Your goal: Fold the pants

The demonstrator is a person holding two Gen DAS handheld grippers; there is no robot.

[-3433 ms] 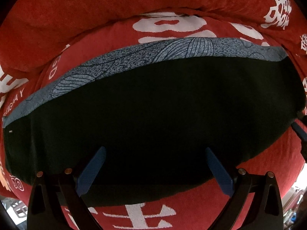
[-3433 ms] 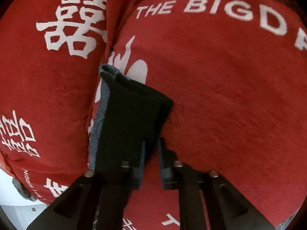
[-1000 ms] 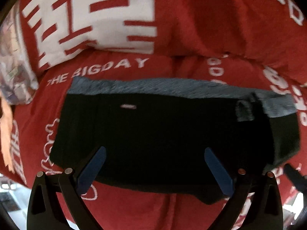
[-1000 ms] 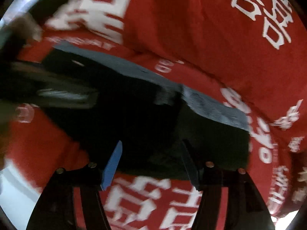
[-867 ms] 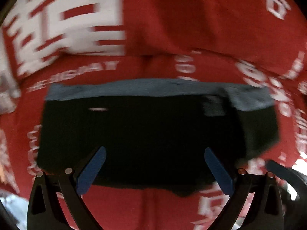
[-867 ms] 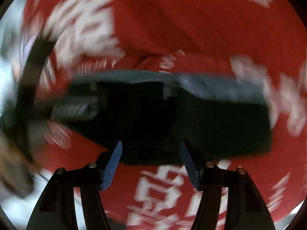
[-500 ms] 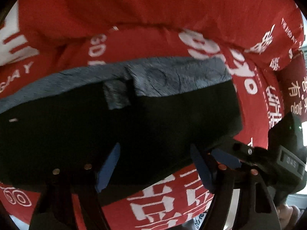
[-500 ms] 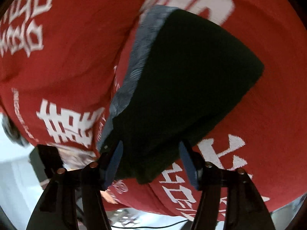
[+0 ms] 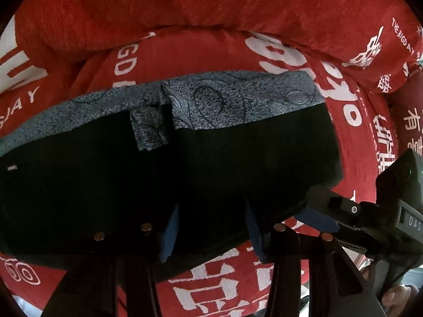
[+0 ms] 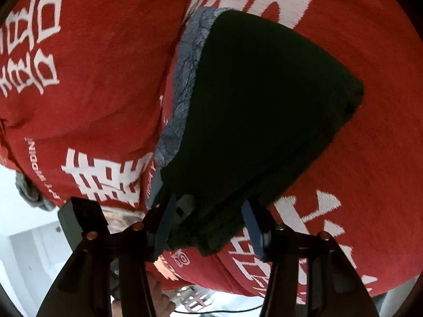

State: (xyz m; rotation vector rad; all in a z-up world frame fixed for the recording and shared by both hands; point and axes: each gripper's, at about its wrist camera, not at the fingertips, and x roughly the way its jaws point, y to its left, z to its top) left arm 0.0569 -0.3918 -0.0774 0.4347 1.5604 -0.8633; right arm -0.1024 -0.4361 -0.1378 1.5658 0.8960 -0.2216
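Both tongs, left gripper (image 9: 211, 227) and right gripper (image 10: 208, 224), have been narrowing, jaws straddling the folded black pants (image 9: 185, 174), whose long axis runs crosswise, soft grey patterned waistband (image 9: 238, 100) beyond.

pants (image 9: 105, 185): black, blue-grey leaf-print waistband | blanket (image 9: 211, 13): red, white lettering | fingers (image 9: 169, 235): blue

A red plush cover printed with white Chinese characters and English lettering (image 9: 201, 60) spreads over a cushioned seat, bulging into a thick rounded roll (image 9: 211, 8) along the back. A pale floor (image 10: 29, 253) shows beyond its edge.
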